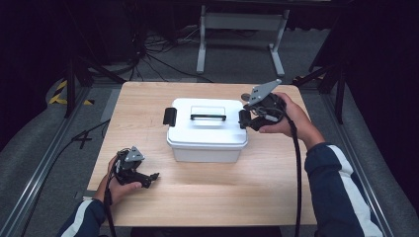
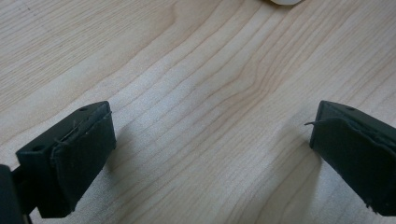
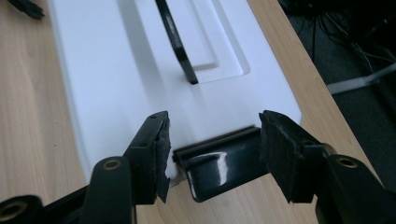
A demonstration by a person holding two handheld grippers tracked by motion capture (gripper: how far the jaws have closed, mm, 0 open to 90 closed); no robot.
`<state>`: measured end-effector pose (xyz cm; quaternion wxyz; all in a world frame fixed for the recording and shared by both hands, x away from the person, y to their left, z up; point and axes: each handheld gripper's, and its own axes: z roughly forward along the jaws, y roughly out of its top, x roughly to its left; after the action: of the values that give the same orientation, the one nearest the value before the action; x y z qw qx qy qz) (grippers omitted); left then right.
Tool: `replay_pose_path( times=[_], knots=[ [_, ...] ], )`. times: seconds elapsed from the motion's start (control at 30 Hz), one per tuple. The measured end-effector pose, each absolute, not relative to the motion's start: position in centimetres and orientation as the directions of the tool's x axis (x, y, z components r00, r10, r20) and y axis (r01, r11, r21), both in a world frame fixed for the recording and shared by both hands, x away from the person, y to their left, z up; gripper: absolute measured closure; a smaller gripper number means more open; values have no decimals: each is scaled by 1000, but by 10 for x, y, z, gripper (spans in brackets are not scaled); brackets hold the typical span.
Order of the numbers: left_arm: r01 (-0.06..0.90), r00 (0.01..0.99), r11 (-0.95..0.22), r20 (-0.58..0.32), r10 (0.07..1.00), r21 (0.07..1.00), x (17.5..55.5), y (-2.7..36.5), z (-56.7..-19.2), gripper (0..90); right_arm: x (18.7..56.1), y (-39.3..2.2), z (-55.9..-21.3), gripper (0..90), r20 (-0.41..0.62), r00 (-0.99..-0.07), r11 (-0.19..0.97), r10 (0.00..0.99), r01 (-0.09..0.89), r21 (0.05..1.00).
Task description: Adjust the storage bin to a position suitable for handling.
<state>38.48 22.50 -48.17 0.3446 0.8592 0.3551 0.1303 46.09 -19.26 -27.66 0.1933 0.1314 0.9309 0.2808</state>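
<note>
Box (image 1: 207, 129) sits mid-bench, lid on, 2 latches still down. Right hand-held gripper (image 3: 212, 156) straddles the near latch (image 3: 219, 163), released. Left hand-held gripper (image 2: 210, 154) gapes over bare bench (image 2: 187, 70). Unlatching seems barely begun.

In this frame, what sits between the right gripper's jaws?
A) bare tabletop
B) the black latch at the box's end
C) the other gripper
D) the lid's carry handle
B: in the right gripper view, the right gripper straddles the glossy black latch at the white box's end, jaws open.

White box (image 2: 281, 2) cut off at top edge; right claw (image 1: 245, 119) hides its latch (image 3: 223, 163) partly
</note>
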Motion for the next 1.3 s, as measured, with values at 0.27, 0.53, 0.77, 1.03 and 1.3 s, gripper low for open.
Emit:
replay_pose_path(
  times=[0.27, 0.53, 0.77, 1.03, 1.3],
  knots=[
    [520, 714, -510, -21, 700, 685, 385, 225, -482, 7, 475, -167, -275, 451, -275, -908, 827, 317, 122, 549],
    [515, 714, -513, -14, 700, 687, 385, 225, -482, 7, 483, -148, -276, 503, -257, -933, 857, 251, 91, 507],
    [519, 714, -509, -22, 699, 686, 384, 225, -482, 7, 489, -126, -279, 524, -261, -944, 897, 200, 69, 437],
    [518, 715, -510, -20, 699, 686, 384, 225, -482, 7, 488, -101, -278, 599, -287, -948, 933, 133, 23, 358],
    [517, 714, -511, -18, 700, 687, 384, 225, -482, 7, 490, -86, -281, 708, -308, -946, 946, 105, -1, 324]
  ],
)
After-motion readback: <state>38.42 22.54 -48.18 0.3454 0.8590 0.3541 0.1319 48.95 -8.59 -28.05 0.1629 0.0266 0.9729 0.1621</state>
